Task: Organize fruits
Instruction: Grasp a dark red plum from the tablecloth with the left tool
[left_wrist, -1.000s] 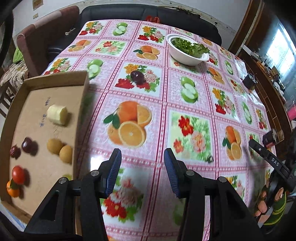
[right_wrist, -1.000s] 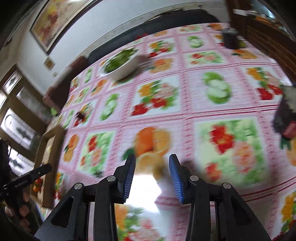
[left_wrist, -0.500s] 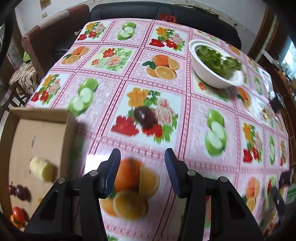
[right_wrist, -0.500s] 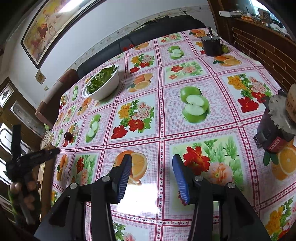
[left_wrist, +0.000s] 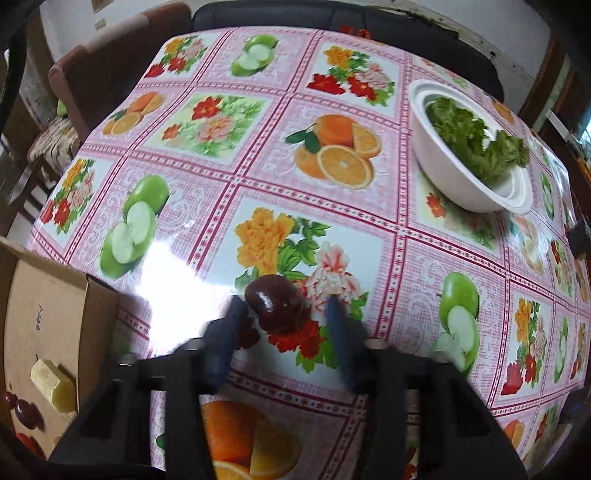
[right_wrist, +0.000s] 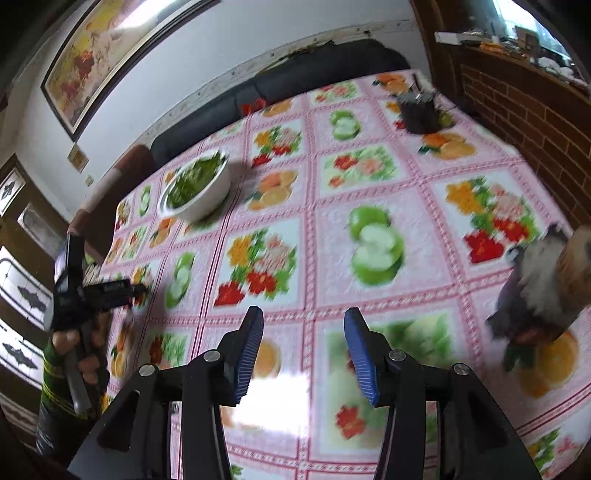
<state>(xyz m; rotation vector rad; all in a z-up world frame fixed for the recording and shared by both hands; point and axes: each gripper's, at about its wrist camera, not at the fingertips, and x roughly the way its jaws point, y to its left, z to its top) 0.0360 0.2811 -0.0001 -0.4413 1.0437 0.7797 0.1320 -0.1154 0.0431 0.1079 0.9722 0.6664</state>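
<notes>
A dark purple round fruit (left_wrist: 273, 299) lies on the fruit-patterned tablecloth (left_wrist: 332, 229). My left gripper (left_wrist: 284, 306) points steeply down at it, and its jaws are closing with the fruit between them. The left pad is at the fruit's side, while a small gap shows at the right pad. At the left edge an open cardboard box (left_wrist: 99, 314) holds a pale yellow chunk (left_wrist: 55, 384) and small dark red fruits (left_wrist: 26, 413). My right gripper (right_wrist: 304, 321) hovers open over the cloth with nothing between its fingers. The right wrist view shows the left gripper (right_wrist: 138, 290) far left in a hand.
A white bowl of green leaves (left_wrist: 465, 177) stands at the back right of the fruit, also seen as the bowl (right_wrist: 199, 192). A dark pot (right_wrist: 419, 110) sits at the far end. A dark and brown object (right_wrist: 543, 295) stands at the right edge, by a brick wall (right_wrist: 524, 118).
My left gripper travelled forward from beside the box and sank over the dark fruit, which now sits between its narrowing jaws. The right gripper rose slightly and opened a little wider.
</notes>
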